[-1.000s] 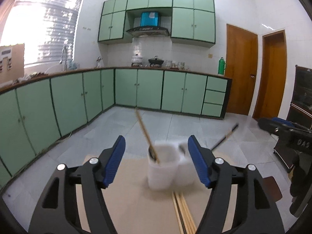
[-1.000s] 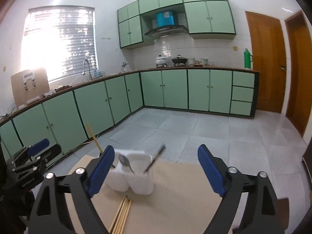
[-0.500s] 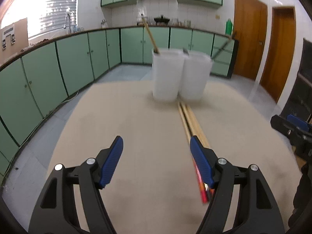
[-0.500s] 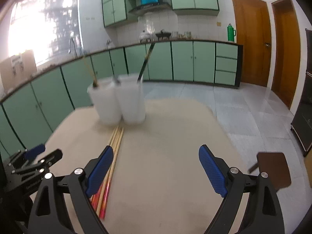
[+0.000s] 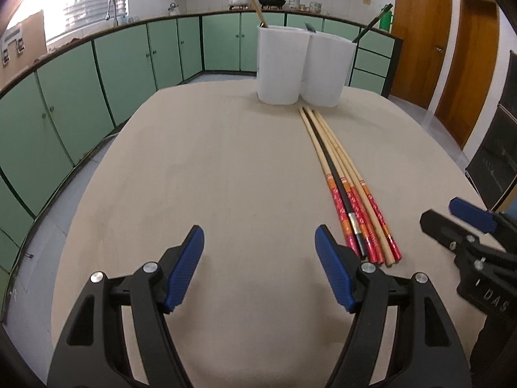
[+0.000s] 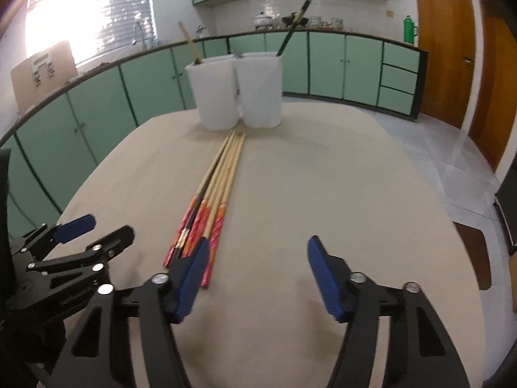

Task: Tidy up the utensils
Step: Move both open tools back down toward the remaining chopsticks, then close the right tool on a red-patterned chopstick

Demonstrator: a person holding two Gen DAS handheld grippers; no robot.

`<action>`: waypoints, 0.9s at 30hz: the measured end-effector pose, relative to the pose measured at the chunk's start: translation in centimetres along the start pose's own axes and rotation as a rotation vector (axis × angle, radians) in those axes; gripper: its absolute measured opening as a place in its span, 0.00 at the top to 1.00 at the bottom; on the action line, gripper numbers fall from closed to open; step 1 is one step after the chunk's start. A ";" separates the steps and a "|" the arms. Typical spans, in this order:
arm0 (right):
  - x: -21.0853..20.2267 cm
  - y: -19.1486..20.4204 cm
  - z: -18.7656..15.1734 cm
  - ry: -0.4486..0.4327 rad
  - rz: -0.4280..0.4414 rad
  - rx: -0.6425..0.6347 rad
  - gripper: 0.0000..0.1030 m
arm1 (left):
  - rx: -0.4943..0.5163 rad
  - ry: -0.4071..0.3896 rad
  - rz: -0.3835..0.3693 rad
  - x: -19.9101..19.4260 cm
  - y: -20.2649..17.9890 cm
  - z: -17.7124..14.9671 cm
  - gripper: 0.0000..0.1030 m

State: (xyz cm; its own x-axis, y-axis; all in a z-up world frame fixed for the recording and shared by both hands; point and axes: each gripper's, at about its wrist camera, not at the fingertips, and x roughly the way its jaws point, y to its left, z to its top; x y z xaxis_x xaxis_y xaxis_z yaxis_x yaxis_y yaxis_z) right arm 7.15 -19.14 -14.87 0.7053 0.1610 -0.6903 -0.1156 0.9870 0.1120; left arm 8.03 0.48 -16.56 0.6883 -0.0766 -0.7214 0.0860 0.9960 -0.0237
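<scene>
1. My left gripper point(image 5: 259, 242) has its blue pads spread wide apart with nothing between them, hovering over the beige table point(image 5: 194, 168).
2. My right gripper point(image 6: 254, 253) is likewise spread wide and holds nothing.
3. The bundle of chopsticks point(image 5: 347, 187) lies flat on the table, just right of my left gripper's right finger and just ahead of my right gripper's left finger point(image 6: 190, 274).
4. Straight ahead, beyond the chopstick tips, stand two white cups point(image 6: 237, 92) touching side by side, each with a utensil leaning out.
</scene>
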 end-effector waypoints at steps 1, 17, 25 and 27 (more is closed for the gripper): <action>0.1 0.3 -0.3 0.009 0.008 -0.008 0.50 | -0.002 0.007 0.001 0.1 0.1 0.0 0.32; 1.3 1.1 -1.0 0.101 0.007 -0.016 0.65 | -0.035 0.057 -0.004 1.0 0.5 0.0 0.32; 1.7 2.0 -0.9 0.111 0.015 -0.055 0.76 | -0.018 0.059 0.000 1.0 0.2 0.1 0.32; 1.9 2.0 -0.8 0.114 0.025 -0.057 0.86 | -0.014 0.058 -0.001 1.0 0.1 0.1 0.32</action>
State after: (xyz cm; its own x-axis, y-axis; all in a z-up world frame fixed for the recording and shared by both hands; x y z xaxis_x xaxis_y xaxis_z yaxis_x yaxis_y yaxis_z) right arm 7.70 -16.83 -16.54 0.6178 0.1810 -0.7652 -0.1742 0.9805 0.0912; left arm 8.76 0.49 -17.24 0.6456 -0.0748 -0.7600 0.0759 0.9965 -0.0335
